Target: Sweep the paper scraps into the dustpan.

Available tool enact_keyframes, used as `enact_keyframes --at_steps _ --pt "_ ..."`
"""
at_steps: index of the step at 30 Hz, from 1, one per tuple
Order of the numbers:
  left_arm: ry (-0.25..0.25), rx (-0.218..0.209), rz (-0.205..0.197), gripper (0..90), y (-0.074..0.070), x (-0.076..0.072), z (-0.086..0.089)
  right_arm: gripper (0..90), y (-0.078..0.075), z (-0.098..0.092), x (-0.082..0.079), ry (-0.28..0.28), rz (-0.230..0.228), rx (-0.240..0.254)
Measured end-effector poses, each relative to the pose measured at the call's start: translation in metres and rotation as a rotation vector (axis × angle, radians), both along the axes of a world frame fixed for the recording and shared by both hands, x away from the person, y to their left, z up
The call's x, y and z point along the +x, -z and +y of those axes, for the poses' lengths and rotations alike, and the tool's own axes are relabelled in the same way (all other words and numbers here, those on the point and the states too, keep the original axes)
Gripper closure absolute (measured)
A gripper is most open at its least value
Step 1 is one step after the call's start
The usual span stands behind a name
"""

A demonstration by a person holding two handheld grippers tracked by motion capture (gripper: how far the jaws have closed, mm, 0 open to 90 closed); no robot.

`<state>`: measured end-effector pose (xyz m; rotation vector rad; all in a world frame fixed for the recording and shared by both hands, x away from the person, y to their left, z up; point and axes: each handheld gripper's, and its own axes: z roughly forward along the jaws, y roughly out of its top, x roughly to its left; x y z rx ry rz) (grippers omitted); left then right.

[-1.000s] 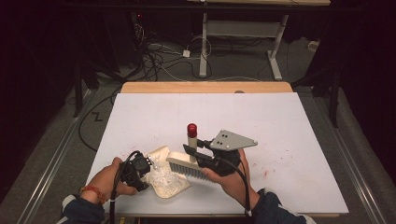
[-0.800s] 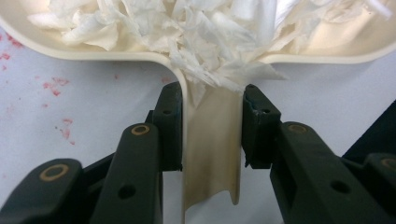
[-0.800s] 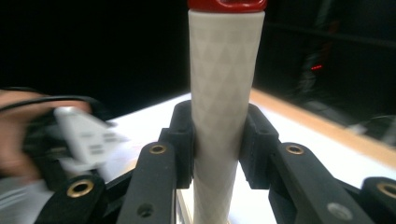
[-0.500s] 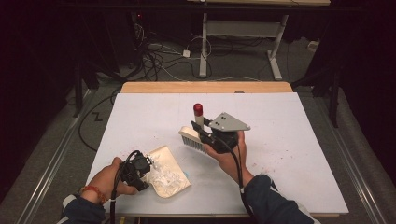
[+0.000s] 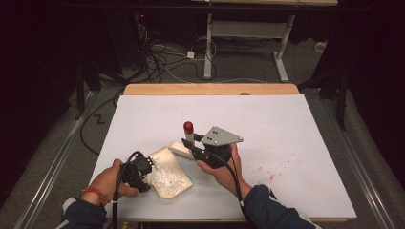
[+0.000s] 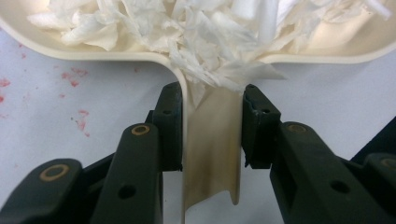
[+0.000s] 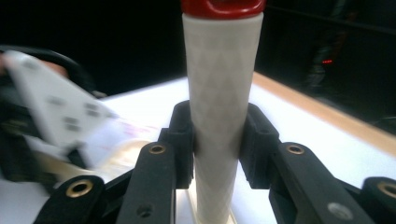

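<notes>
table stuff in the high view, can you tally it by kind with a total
dustpan, cream, heaped with white paper scraps, handle clamped in the left claw: 1
brush, white handle with a red cap, clamped in the right claw: 1
claws: 2
total: 4

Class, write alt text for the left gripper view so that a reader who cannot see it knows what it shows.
Two black tongs clamp the flat cream handle of a dustpan lying on a white table. The pan, across the top of the picture, is heaped with torn white paper scraps. Small red specks dot the table at left.
</notes>
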<state>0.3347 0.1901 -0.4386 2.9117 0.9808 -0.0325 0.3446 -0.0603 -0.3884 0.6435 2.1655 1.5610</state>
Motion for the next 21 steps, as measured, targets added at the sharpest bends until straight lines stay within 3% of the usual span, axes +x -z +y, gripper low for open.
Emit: enact_keyframes --at_steps 2,7,10,13,21 --pt "0.001 0.001 -0.001 62.9 0.0 0.0 0.0 70.4 -0.001 0.005 -0.007 -0.022 0.006 -0.003" --pt "0.001 -0.001 -0.005 62.8 0.001 0.0 0.0 70.6 -0.007 0.007 -0.016 -0.084 0.073 0.087" --pt "-0.002 -0.004 -0.01 62.8 0.001 -0.001 0.0 70.6 -0.015 0.004 -0.02 -0.063 0.016 0.075" --pt "0.003 0.0 -0.009 62.8 0.002 -0.001 0.0 70.6 -0.021 -0.006 -0.017 -0.051 0.021 0.103" --pt "-0.007 0.0 -0.012 62.8 0.002 -0.001 -0.001 70.6 -0.026 -0.023 -0.011 0.0 0.009 0.093"
